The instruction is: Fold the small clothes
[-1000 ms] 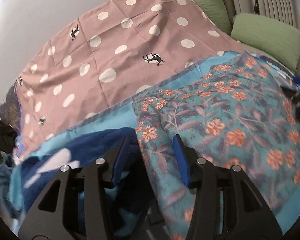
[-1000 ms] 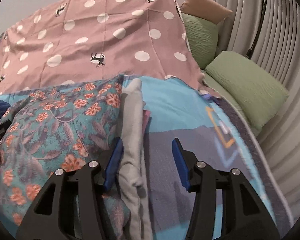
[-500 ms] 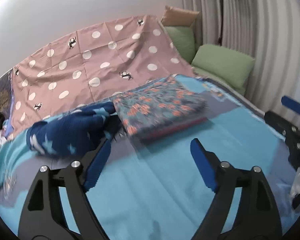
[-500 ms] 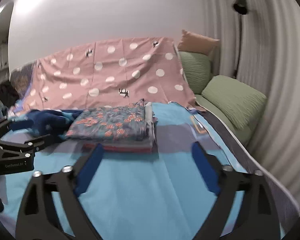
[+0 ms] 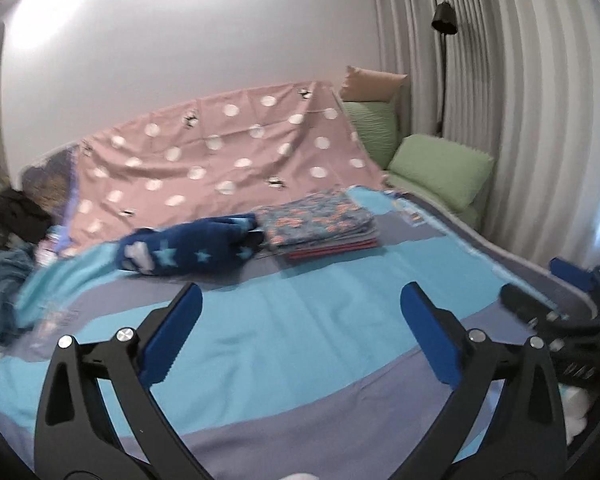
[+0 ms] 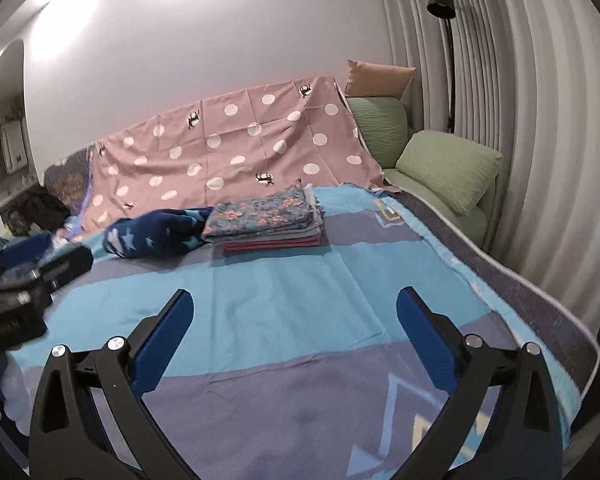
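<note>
Pulling back from the folded stack (image 6: 266, 220) near the bed's (image 6: 300, 320) far edge, both grippers (image 5: 300, 320) (image 6: 294, 318) spread wide and empty, freeing up for the next garment, likely the starred one (image 6: 156, 236).

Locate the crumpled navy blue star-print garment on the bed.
In both wrist views the crumpled navy star-print garment lies mid-bed, touching the left side of the folded stack topped by floral fabric, before the pink polka-dot sheet.

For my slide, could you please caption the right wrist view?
Open right gripper above the striped blanket, facing the folded clothes stack.
</note>
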Demonstrator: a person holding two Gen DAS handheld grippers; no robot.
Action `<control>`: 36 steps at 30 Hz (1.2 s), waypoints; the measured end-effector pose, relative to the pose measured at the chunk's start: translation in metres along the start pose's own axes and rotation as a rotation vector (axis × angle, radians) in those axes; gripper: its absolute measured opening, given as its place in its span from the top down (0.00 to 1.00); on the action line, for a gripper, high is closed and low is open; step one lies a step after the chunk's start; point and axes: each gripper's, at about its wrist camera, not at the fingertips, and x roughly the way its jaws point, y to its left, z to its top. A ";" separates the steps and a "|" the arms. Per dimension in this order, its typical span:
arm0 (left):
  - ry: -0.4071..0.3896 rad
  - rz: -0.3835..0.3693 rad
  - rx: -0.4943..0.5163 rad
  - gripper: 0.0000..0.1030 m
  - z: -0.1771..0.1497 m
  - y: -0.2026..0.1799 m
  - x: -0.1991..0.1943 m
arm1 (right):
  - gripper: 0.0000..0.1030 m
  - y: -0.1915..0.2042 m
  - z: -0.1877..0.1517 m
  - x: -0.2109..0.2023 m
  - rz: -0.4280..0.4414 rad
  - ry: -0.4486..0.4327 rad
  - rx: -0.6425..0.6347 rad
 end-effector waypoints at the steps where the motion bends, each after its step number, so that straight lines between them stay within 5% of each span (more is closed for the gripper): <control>1: -0.006 0.014 0.001 0.02 -0.002 0.000 -0.008 | 0.01 0.000 -0.001 -0.005 0.001 0.002 0.010; 9: 0.000 0.061 -0.029 0.02 -0.013 0.007 -0.044 | 0.01 0.006 -0.011 -0.027 -0.009 0.028 0.026; 36: 0.055 0.011 -0.095 0.02 -0.054 0.011 -0.084 | 0.01 0.043 -0.035 -0.063 0.018 0.027 -0.053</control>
